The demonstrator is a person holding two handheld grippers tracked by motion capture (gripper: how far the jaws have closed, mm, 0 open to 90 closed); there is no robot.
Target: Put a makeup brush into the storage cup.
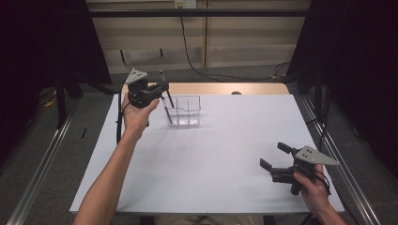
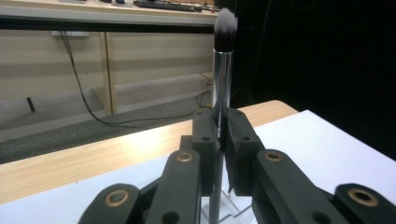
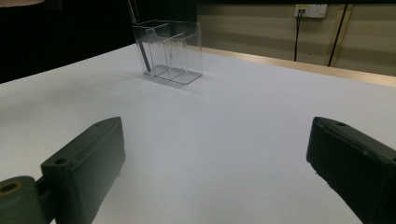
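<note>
A makeup brush [image 2: 221, 79] with a silver ferrule and white-tipped black bristles stands upright between the jaws of my left gripper [image 2: 218, 122], which is shut on its handle. In the high view the left gripper [image 1: 162, 92] holds the brush [image 1: 166, 105] slanting down into the left end of a clear plastic organiser [image 1: 184, 111] at the far middle of the white table. The brush's lower end [image 3: 144, 51] shows inside the organiser [image 3: 170, 51] in the right gripper view. My right gripper [image 1: 272, 156] rests open at the near right, nothing between its jaws.
The white table top [image 1: 211, 154] ends in a wooden strip [image 1: 225, 88] at the far edge. Black curtains hang at both sides. A cable [image 1: 197, 65] runs along the floor behind the table. Metal rails [image 1: 42, 164] flank the table.
</note>
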